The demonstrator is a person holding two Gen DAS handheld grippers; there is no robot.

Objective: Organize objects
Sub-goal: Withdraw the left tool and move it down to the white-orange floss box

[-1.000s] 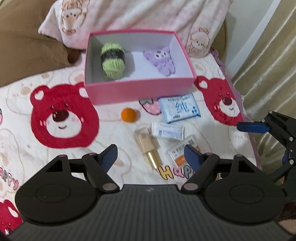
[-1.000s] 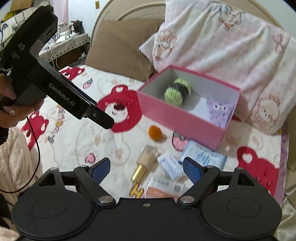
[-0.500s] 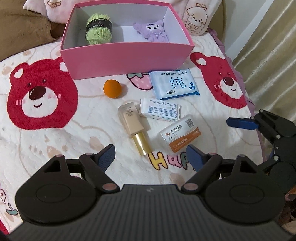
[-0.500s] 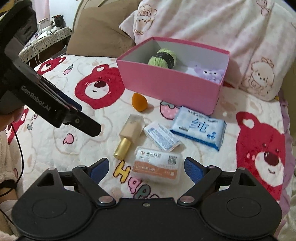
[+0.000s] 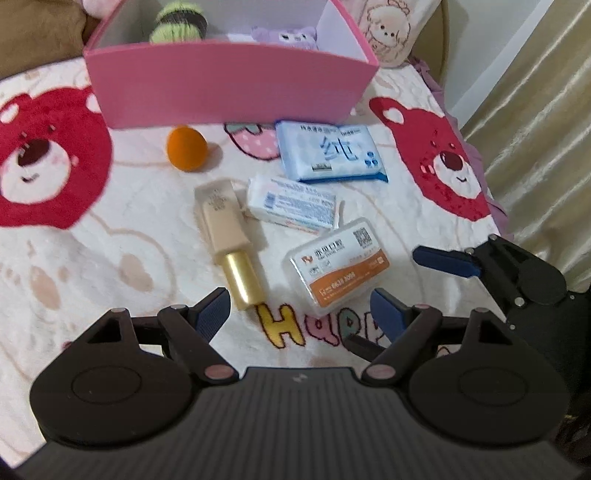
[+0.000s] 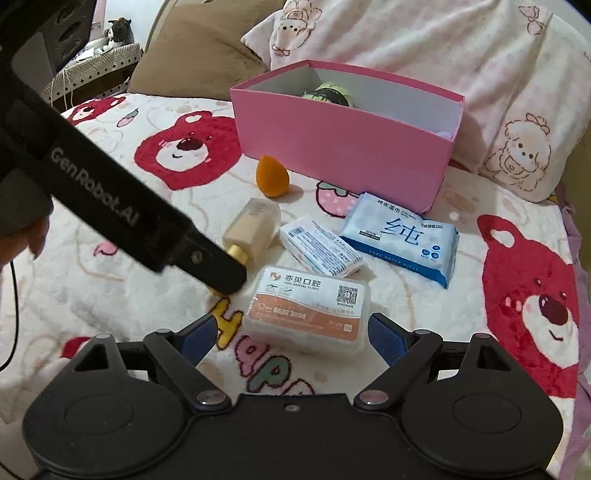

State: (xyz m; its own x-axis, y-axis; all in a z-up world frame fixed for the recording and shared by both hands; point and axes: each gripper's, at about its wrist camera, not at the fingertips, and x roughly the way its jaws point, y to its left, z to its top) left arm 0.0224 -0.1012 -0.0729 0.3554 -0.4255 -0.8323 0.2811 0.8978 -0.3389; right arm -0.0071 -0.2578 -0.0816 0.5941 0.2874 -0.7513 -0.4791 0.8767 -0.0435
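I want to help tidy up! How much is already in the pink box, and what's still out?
Done: the yarn and purple plush sit in the box. In hand: nothing; both claws are open, the right claw around the plastic case, not gripping. Left on the blanket: sponge, bottle, wipes, small packet, and that case.

Sponge (image 5: 185,148), bottle (image 5: 231,240), three packets (image 5: 330,151) lie flat before the open pink box (image 5: 229,88).

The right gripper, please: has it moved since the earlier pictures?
Yes. The right gripper has come down and closer to the clear plastic case, which now lies between its open fingers; the pink box looms larger.
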